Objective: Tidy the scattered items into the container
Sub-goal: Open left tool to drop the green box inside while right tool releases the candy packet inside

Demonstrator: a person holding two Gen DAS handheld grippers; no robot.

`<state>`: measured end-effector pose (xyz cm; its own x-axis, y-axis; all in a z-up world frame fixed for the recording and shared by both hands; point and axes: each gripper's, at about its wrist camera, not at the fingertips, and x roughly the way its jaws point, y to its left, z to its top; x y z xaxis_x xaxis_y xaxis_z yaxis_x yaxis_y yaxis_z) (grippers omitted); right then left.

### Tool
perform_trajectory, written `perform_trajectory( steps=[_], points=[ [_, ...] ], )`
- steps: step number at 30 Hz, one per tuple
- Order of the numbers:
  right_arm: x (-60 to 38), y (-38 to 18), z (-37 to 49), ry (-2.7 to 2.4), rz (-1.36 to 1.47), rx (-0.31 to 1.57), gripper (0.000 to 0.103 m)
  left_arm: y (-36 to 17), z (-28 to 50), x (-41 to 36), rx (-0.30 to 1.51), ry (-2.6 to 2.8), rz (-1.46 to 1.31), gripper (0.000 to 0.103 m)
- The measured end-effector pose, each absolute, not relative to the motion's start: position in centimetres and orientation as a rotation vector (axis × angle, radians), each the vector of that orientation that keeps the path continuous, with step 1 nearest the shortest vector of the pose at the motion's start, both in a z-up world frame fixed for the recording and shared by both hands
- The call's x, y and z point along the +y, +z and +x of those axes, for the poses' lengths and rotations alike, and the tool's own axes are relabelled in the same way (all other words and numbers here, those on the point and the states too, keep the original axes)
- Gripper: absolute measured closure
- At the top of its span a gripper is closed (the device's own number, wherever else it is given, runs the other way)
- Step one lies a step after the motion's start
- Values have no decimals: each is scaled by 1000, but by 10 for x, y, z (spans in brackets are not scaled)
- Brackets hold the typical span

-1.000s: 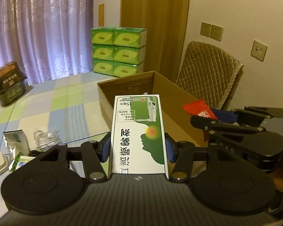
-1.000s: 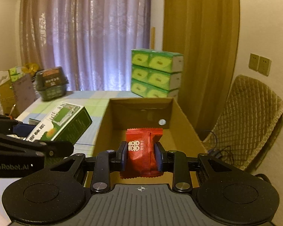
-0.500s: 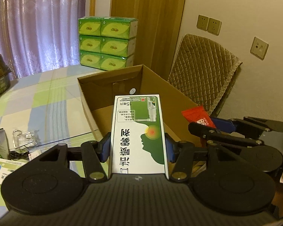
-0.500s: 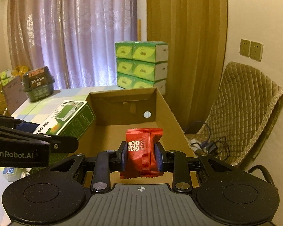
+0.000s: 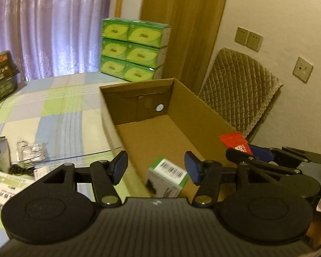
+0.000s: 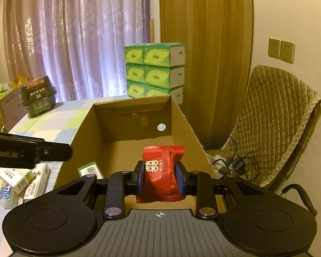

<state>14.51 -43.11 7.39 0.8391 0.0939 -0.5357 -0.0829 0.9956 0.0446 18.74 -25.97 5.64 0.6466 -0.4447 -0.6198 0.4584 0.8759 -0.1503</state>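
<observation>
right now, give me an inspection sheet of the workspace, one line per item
surface: table under a checked cloth and clear sheet
job's things: cardboard box open; green and white carton inside it; red packet over the box
clutter: small cartons and foil packs left of the box
grippers: left gripper jaws apart, empty; right gripper jaws closed on the packet
cables: black cord on the chair
surroundings: curtain, green tissue boxes, quilted chair

Left gripper [image 5: 156, 168]: jaws spread wide, blue pads apart, nothing between them. Right gripper [image 6: 160, 177]: jaws closed, blue pads pressed against both sides of a red snack packet [image 6: 163, 171], held upright.
</observation>
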Motion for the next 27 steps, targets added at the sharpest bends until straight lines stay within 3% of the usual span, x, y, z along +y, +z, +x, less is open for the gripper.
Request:
perform_trajectory(
  steps=[27],
  points=[
    [-418,91,106,90,71,485,70,48,153,-188,712,-418,-28,35]
  ],
)
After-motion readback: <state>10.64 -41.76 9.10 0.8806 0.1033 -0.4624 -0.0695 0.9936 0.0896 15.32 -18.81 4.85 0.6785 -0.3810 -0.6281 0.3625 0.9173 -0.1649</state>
